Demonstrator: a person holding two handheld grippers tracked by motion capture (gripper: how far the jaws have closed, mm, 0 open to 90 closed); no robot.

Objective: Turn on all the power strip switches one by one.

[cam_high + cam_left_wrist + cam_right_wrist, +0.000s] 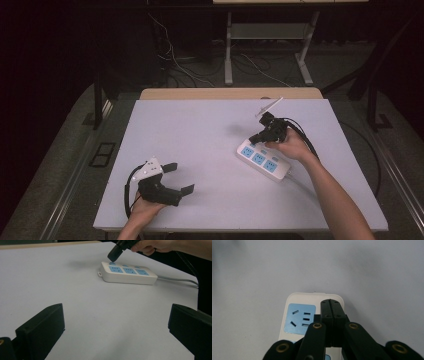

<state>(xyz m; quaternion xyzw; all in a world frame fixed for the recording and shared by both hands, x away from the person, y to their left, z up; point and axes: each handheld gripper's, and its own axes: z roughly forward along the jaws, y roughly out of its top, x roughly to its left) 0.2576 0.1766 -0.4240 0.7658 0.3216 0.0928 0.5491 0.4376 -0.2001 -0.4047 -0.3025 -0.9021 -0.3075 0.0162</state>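
My left gripper rests at the table's seven o'clock, jaws spread wide with nothing between them. Past it, at three o'clock on the pale grey table, my right gripper, jaws clenched tight and empty, tips down at the end switch of the white plastic three-socket power strip with blue faces. Pressing that switch squarely looks next.

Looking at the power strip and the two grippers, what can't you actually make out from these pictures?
- Right gripper view: the shut right gripper covers the power strip's switch side, so contact with it is hidden; the strip's near end is cut off by the bottom edge.
- Left gripper view: the small blue switch sits under the jaw tips; touching or apart cannot be told.
- High view: socket details too small; the cord fades against the table.
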